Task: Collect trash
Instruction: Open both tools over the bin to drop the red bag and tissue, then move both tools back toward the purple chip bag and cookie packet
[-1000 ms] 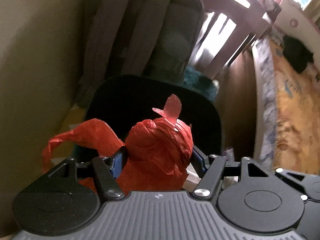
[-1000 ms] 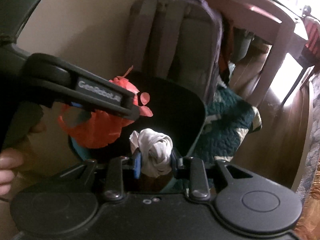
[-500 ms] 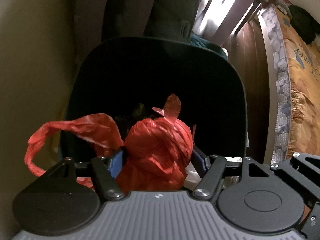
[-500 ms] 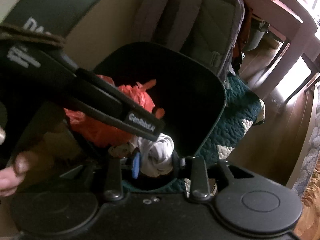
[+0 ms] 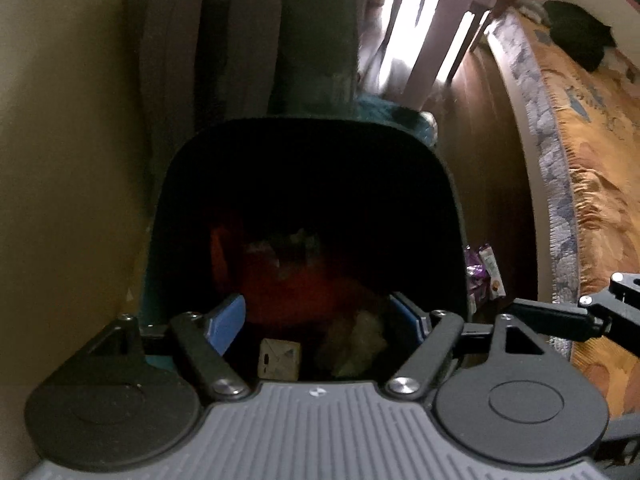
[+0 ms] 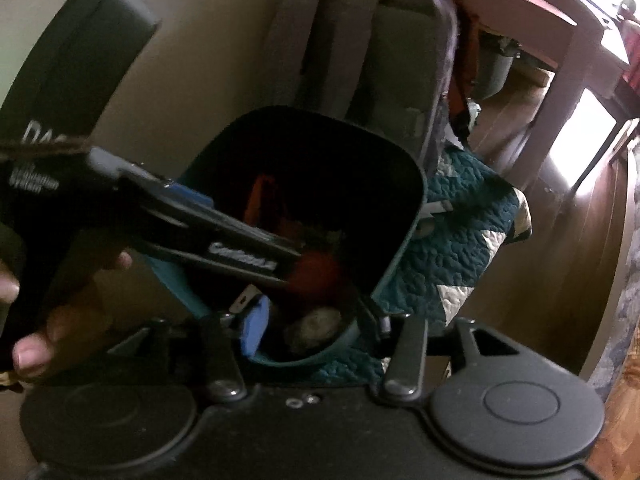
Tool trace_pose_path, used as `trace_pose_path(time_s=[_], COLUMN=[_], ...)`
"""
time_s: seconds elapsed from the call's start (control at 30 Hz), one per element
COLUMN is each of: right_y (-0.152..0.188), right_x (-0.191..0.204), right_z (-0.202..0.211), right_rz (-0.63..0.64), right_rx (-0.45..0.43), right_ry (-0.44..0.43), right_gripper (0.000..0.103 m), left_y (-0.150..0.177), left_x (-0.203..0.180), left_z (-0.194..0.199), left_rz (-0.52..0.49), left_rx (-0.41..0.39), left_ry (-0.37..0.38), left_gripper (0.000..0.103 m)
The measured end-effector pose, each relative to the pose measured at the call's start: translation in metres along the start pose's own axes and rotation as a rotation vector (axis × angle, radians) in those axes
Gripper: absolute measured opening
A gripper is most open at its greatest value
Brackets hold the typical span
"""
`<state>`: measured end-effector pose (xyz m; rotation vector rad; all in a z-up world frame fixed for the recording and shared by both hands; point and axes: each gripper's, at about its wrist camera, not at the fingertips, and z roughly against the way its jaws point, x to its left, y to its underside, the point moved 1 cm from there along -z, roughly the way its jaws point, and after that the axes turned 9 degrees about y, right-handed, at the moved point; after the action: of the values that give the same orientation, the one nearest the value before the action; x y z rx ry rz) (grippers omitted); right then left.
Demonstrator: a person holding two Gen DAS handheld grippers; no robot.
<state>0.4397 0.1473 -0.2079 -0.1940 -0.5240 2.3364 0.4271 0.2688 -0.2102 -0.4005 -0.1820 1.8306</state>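
A dark teal trash bin [image 5: 448, 184] stands against the wall, open at the top. The red plastic bag [image 5: 292, 284] lies inside it, dim in the shadow, with a pale crumpled wad [image 5: 356, 340] and a small box [image 5: 280, 360] beside it. My left gripper [image 5: 320, 318] is open and empty over the bin's mouth. In the right wrist view the bin [image 6: 412, 216] holds the red bag [image 6: 316, 268] and the white wad [image 6: 316, 326]. My right gripper [image 6: 310, 326] is open and empty above the bin's near rim. The left gripper [image 6: 240, 252] reaches across the bin.
A grey backpack [image 6: 360, 40] leans on the wall behind the bin. A teal quilt [image 6: 452, 248] lies on the floor to its right. Wrappers [image 5: 484, 276] lie on the wooden floor by a patterned rug [image 5: 592, 184]. A wooden table [image 6: 576, 32] stands at the back right.
Both grippers opened over the bin. The red bag dropped from the left one and the white wad from the right one; both now lie inside the bin.
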Motion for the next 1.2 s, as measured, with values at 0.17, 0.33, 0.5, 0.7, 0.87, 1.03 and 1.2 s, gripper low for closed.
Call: trace_pose_path(time_s=[0.17,0.33,0.5,0.7,0.87,1.03,1.2], right_y=[0.009,0.018,0.031,0.06,0.094,0.13,0.167], right_x=[-0.013,-0.028,-0.051,-0.096,-0.151,-0.208,-0.262], right_z=[0.023,0.05,0.075,0.098,0.098,0.074,0.034], right_rz=[-0.068,-0.141,-0.201,-0.265,-0.338,-0.374,-0.365], right_rx=[-0.04,-0.091,-0.127,-0.16,-0.165,-0.138,-0.086], right_ry=[-0.007,0.0,0.021,0.09,0.151,0.171,0.175], right_gripper=[0.052,0.055,0.057,0.064,0.073,0.081,0.094], left_y=[0.008,0.011,0.007,0.004,-0.003,-0.006,0.0], left_x=[-0.014,-0.036,-0.06,-0.097,-0.13,-0.167,-0.205], left_z=[0.024,0.049,0.063,0.059,0.028,-0.024,-0.09], left_rz=[-0.073,-0.167,-0.205,-0.251,-0.24,-0.168,-0.109], left_rx=[-0.054,-0.113,-0.148,-0.164,-0.144,-0.096,-0.04], left_ry=[0.009,0.031,0.092,0.114,0.137,0.184,0.183], left_gripper=[0.078,0.078,0.08,0.081,0.081,0.081,0.082])
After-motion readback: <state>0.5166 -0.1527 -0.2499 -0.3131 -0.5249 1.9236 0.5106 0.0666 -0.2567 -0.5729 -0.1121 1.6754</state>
